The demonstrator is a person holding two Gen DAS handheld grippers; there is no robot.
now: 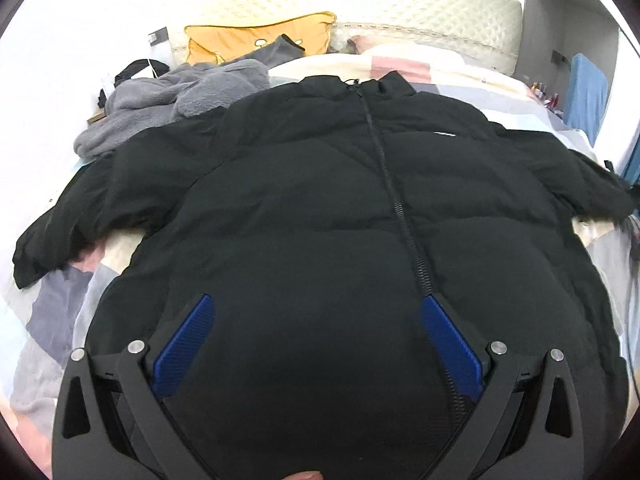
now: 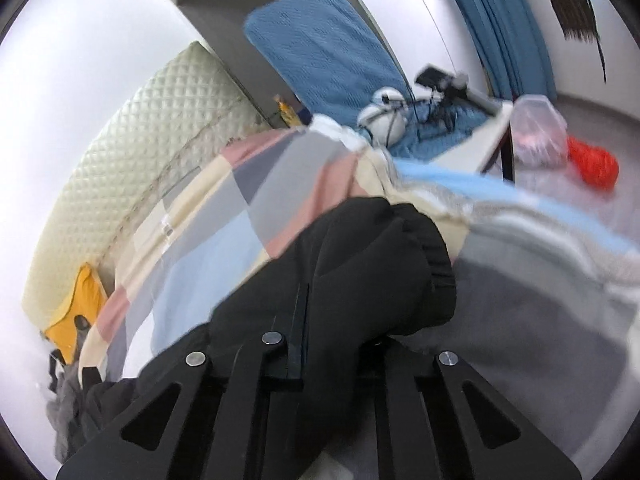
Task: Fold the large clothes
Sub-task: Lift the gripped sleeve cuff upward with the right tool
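My left gripper [image 1: 318, 316] is spread wide, its blue pads [image 1: 185, 338] apart, grasping nothing. The black jacket [image 1: 320, 184] lies flat and front up on the quilt [image 1: 48, 312] straight ahead of it and under it. Its zip [image 1: 394, 192] runs away from me, just inside my right-hand pad. One sleeve [image 1: 52, 236] stretches far off to the left of this gripper, the other far off to the right. Beyond the jacket, ahead and to the left, lies a grey fleece [image 1: 176, 100], and past that a yellow cushion [image 1: 256, 36] against the headboard [image 1: 440, 12].

My right gripper [image 2: 320, 312] is clenched on the jacket's cuff [image 2: 384, 264]; the dark cloth bunches up between the fingers and hides the tips. The cuff sits directly ahead of it, over the quilt's edge. Farther ahead stands a blue chair [image 2: 324, 44], and to the right a red bundle [image 2: 592, 164] on the floor.
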